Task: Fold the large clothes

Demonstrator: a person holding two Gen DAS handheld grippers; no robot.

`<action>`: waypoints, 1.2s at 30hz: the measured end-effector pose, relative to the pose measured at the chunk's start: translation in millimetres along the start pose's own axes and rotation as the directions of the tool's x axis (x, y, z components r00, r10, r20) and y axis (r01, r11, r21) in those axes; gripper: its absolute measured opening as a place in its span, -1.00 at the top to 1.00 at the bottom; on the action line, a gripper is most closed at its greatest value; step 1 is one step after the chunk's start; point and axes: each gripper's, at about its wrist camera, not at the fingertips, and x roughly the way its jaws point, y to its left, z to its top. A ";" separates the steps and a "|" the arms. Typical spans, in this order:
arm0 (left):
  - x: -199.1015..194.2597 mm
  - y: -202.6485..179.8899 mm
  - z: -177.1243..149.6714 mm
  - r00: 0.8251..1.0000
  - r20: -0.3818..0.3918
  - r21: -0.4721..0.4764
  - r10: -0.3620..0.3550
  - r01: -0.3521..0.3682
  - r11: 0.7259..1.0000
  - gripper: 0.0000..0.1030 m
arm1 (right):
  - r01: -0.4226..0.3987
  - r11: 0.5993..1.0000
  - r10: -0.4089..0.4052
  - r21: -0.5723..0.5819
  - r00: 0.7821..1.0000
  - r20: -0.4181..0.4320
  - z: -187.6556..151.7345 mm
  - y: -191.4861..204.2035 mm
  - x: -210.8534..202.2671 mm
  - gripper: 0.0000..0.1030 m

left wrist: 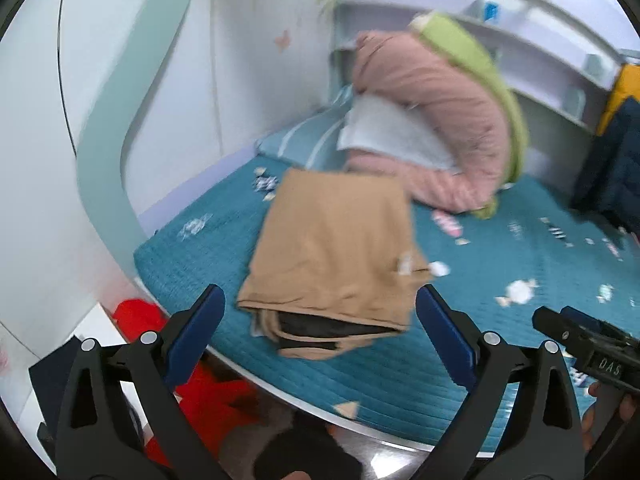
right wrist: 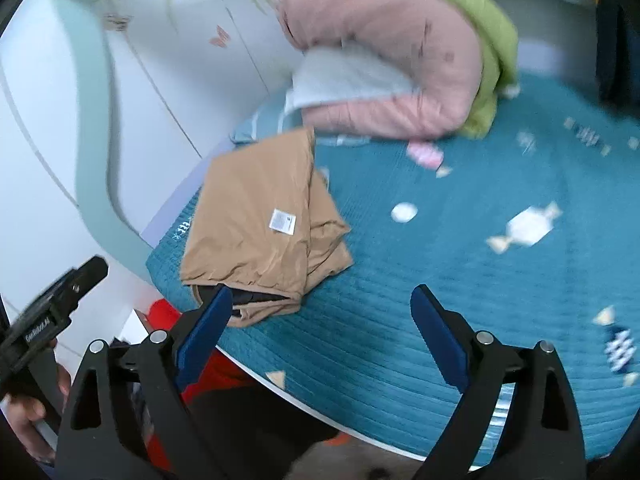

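Note:
A tan garment point(left wrist: 332, 252) lies folded into a thick rectangle on the teal bed cover point(left wrist: 500, 320), near the bed's near-left edge. A dark lining shows at its near end. In the right wrist view the tan garment point(right wrist: 260, 224) shows a white label on top. My left gripper point(left wrist: 320, 320) is open and empty, held just short of the garment's near edge. My right gripper point(right wrist: 322, 320) is open and empty over the bed cover point(right wrist: 480, 280), to the right of the garment. Each gripper shows at the edge of the other's view.
A pink quilt point(left wrist: 432, 120) with a green layer and a white cloth is heaped at the back of the bed. A white wall with a mint arch point(left wrist: 100, 160) runs along the left. Red fabric point(left wrist: 200, 392) lies beyond the bed's near edge. Dark and yellow clothes point(left wrist: 616, 140) hang at right.

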 end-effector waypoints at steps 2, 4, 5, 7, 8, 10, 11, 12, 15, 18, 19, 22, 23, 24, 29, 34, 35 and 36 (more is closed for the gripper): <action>-29.2 -15.7 0.3 0.997 0.044 0.009 -0.057 0.056 0.998 -0.89 | 0.035 0.999 -0.032 -0.036 0.998 0.059 -4.8 3.4 -39.2 -0.76; -58.2 -30.4 -1.3 0.993 0.084 0.010 -0.086 0.085 0.996 -0.91 | 0.055 0.997 -0.048 -0.055 0.992 0.120 -10.4 6.8 -75.0 -0.85; -69.4 -35.9 -2.4 0.991 0.098 0.018 -0.086 0.084 0.996 -0.91 | 0.062 0.996 -0.053 -0.062 0.988 0.143 -12.6 9.2 -89.3 -0.85; -92.4 -48.5 -4.5 0.990 0.120 0.042 -0.069 0.064 0.997 -0.91 | 0.089 0.993 -0.071 -0.079 0.976 0.207 -19.6 12.4 -122.7 -0.85; -101.3 -53.7 -4.9 0.990 0.131 0.052 -0.061 0.054 0.997 -0.91 | 0.101 0.991 -0.080 -0.084 0.971 0.225 -22.1 13.5 -133.6 -0.85; -120.7 -61.8 -7.1 0.988 0.146 0.065 -0.051 0.042 0.997 -0.91 | 0.165 0.981 -0.131 -0.098 0.949 0.286 -28.2 17.9 -160.4 -0.85; -129.7 -64.6 -8.0 0.987 0.153 0.060 -0.054 0.045 0.997 -0.91 | 0.216 0.970 -0.171 -0.109 0.931 0.324 -32.5 22.1 -174.6 -0.85; -137.0 -66.5 -9.0 0.986 0.157 0.055 -0.058 0.050 0.997 -0.91 | 0.247 0.961 -0.191 -0.121 0.916 0.352 -36.2 25.9 -185.4 -0.85; -161.2 -75.8 -9.6 0.982 0.179 0.054 -0.066 0.057 0.997 -0.91 | 0.268 0.953 -0.194 -0.140 0.897 0.396 -45.0 32.5 -208.1 -0.85; -182.0 -86.3 -9.2 0.974 0.212 0.074 -0.079 0.065 0.995 -0.91 | 0.242 0.960 -0.164 -0.138 0.892 0.422 -51.5 34.6 -227.7 -0.85; -189.1 -89.7 -10.1 0.971 0.224 0.081 -0.088 0.071 0.994 -0.91 | 0.238 0.961 -0.156 -0.142 0.889 0.431 -53.1 35.7 -234.2 -0.85; -212.1 -101.3 -14.5 0.959 0.265 0.104 -0.104 0.079 0.991 -0.91 | 0.237 0.961 -0.146 -0.141 0.871 0.470 -57.2 38.3 -253.6 -0.85; -217.5 -103.8 -16.0 0.955 0.276 0.111 -0.107 0.079 0.991 -0.91 | 0.248 0.959 -0.153 -0.140 0.863 0.482 -58.7 39.4 -258.1 -0.85; -223.6 -107.4 -17.7 0.951 0.290 0.122 -0.106 0.073 0.990 -0.91 | 0.276 0.950 -0.171 -0.144 0.849 0.500 -61.0 41.8 -265.8 -0.85; -241.4 -117.2 -23.6 0.938 0.330 0.150 -0.108 0.061 0.987 -0.91 | 0.303 0.941 -0.174 -0.152 0.816 0.552 -67.9 46.1 -284.5 -0.85; -252.9 -122.5 -26.7 0.930 0.352 0.163 -0.108 0.053 0.985 -0.91 | 0.320 0.937 -0.192 -0.138 0.804 0.563 -69.2 42.0 -290.6 -0.85; -254.4 -123.2 -26.8 0.928 0.355 0.160 -0.110 0.056 0.986 -0.91 | 0.316 0.939 -0.189 -0.135 0.803 0.565 -69.6 41.3 -291.5 -0.85; -255.4 -124.4 -26.8 0.928 0.355 0.160 -0.112 0.057 0.985 -0.91 | 0.310 0.942 -0.186 -0.132 0.804 0.564 -69.3 39.6 -292.0 -0.85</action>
